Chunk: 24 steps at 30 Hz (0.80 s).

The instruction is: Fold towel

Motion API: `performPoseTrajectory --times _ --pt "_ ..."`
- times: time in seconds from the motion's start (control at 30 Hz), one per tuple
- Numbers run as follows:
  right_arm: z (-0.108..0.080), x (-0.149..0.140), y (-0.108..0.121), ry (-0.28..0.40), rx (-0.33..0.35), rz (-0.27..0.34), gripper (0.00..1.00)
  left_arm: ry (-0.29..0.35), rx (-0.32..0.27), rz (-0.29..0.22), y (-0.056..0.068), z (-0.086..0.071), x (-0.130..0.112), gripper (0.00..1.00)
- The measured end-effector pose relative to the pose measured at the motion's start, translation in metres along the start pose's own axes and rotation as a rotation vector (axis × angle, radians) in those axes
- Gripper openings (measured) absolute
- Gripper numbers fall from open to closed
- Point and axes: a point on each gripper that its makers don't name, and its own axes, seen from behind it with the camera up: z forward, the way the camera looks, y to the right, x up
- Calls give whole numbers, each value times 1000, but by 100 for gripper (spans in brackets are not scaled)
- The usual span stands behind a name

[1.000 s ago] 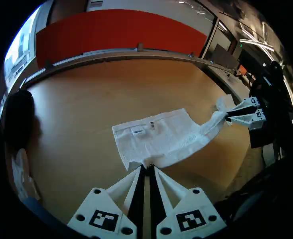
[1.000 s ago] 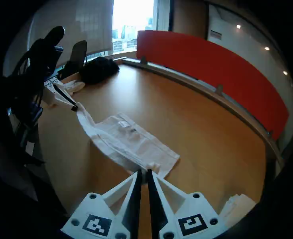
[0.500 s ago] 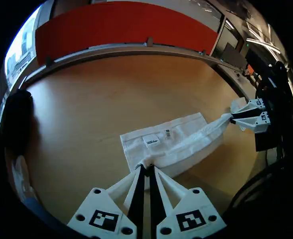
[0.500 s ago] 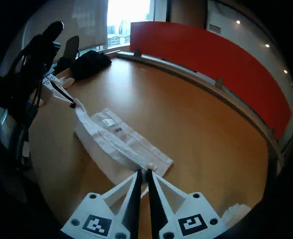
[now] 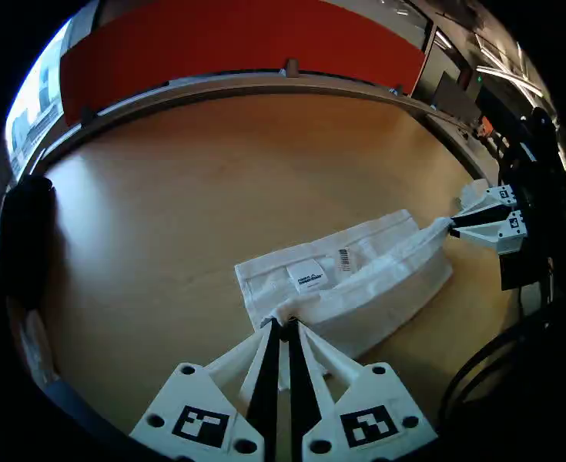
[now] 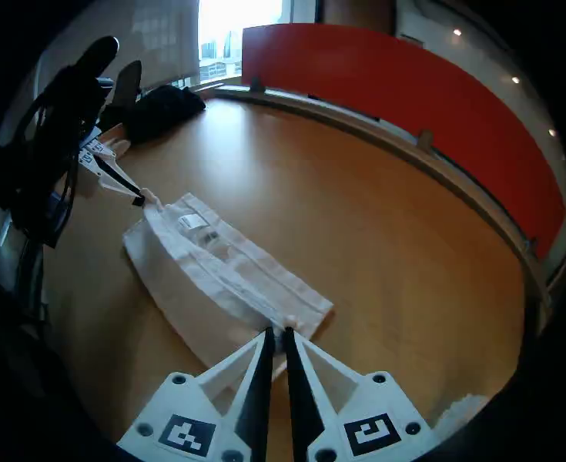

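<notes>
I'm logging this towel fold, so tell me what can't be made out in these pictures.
Left gripper view: print on the white cloth towel's small label, too small.
Right gripper view: black lump at the brown wooden table's far end, too dark.
Both views: towel corners, hidden between the left gripper's and right gripper's fingers.

White terry-cloth towel (image 5: 360, 289) lies on the light-brown wooden tabletop (image 5: 175, 185), partly doubled: a raised fold runs along its near side btwn the two grippers. Left gripper (image 5: 281, 323), white plastic w/ black inner pads, sits bottom centre, fingers pressed together on the towel's near corner. Right gripper (image 5: 453, 226), far right, pinches the other corner. Small white label (image 5: 310, 277) faces up on the flat layer. Red partition panel (image 5: 229, 35) stands behind the table; black rounded object (image 5: 21, 239) at left edge.
</notes>
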Motion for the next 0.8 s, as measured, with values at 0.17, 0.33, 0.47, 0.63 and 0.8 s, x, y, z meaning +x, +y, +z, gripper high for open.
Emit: performPoseTrajectory --times 0.17,0.33,0.47,0.63,0.8 --pt "13 -8 4 -16 -9 20 12 7 16 4 -4 13 1 10" --pt "22 -9 9 -16 -27 42 13 11 38 14 -10 20 3 16" --pt "27 -8 14 -11 -45 54 19 13 56 23 -15 24 4 23" --pt "33 -7 23 -10 -74 51 28 16 87 44 -26 27 6 37" --pt "39 -6 34 -14 -109 45 31 9 126 66 -38 30 7 45"
